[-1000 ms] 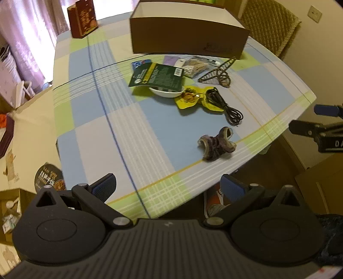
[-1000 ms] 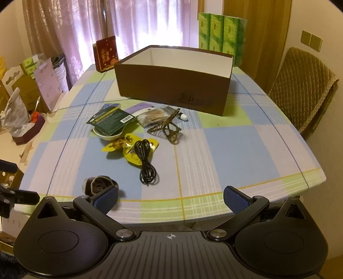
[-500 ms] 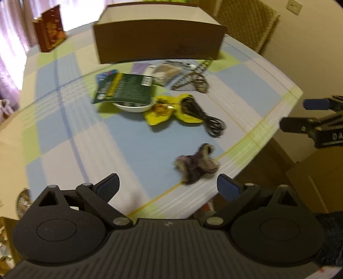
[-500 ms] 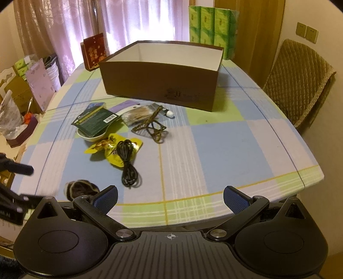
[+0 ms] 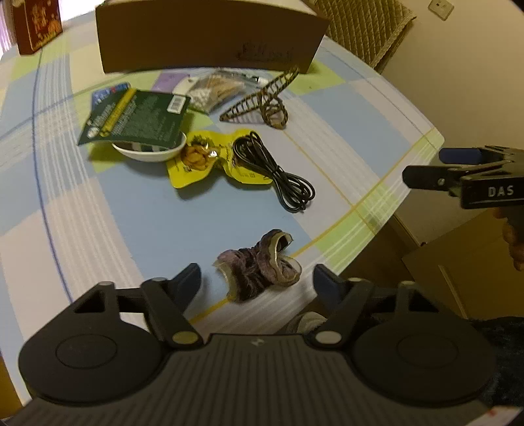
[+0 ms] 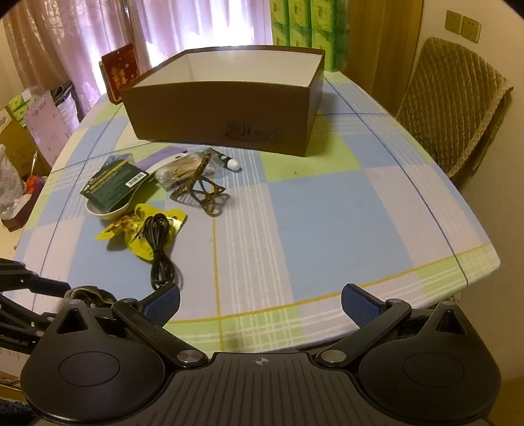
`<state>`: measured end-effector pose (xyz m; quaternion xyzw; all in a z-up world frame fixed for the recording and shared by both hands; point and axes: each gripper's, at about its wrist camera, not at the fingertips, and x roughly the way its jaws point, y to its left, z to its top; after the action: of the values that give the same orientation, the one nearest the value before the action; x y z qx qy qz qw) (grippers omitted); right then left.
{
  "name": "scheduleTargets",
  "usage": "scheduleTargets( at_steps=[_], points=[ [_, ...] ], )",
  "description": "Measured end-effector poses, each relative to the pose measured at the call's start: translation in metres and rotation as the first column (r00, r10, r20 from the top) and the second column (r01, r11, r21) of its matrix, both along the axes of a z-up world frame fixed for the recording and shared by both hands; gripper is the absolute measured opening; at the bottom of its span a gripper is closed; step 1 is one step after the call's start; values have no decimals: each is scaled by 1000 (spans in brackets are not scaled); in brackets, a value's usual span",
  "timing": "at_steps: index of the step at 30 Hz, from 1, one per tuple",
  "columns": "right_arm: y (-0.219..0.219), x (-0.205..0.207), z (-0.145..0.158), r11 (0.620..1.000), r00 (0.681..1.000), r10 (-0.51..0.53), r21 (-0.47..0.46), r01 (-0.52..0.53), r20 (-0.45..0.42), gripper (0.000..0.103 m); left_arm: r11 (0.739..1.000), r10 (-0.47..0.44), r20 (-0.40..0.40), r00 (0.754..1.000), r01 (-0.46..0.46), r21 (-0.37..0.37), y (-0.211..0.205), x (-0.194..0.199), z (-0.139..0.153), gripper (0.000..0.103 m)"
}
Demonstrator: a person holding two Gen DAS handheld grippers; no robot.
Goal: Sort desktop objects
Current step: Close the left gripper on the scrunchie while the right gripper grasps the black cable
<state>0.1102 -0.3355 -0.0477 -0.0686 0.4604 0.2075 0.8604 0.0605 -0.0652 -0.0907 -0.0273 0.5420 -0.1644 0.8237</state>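
My left gripper (image 5: 257, 278) is open, its fingers on either side of a brown-purple scrunchie (image 5: 260, 263) near the table's front edge, not touching it. My right gripper (image 6: 260, 303) is open and empty over the front edge. On the checked tablecloth lie a black cable (image 6: 160, 244) on a yellow snack packet (image 6: 137, 229), a green packet (image 6: 113, 186) on a white bowl (image 6: 104, 211), a brown claw hair clip (image 6: 201, 190) and a bag of cotton swabs (image 6: 178, 170). An open brown box (image 6: 226, 98) stands behind them.
A red gift box (image 6: 119, 73) stands at the back left of the table. A padded chair (image 6: 452, 108) stands at the right. Green packs (image 6: 304, 29) are stacked behind the box. Cartons and bags (image 6: 19, 157) sit on the left.
My left gripper has moved forward and down to the scrunchie, which now sits between its fingers. My right gripper has moved slightly closer to the table.
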Motion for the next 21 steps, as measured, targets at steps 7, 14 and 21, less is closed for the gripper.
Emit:
scheduleTargets(
  at_steps=[7, 14, 21],
  points=[
    [-1, 12, -2, 1000, 1000, 17, 17, -17, -14, 101, 999, 23, -40, 999, -24, -31, -2, 15, -12, 41],
    [11, 22, -5, 996, 997, 68, 55, -67, -20, 101, 995, 66, -50, 997, -70, -72, 11, 21, -9, 17],
    [41, 30, -14, 982, 983, 175, 83, -170, -54, 101, 992, 126, -11, 992, -127, -20, 35, 23, 1, 16]
  ],
)
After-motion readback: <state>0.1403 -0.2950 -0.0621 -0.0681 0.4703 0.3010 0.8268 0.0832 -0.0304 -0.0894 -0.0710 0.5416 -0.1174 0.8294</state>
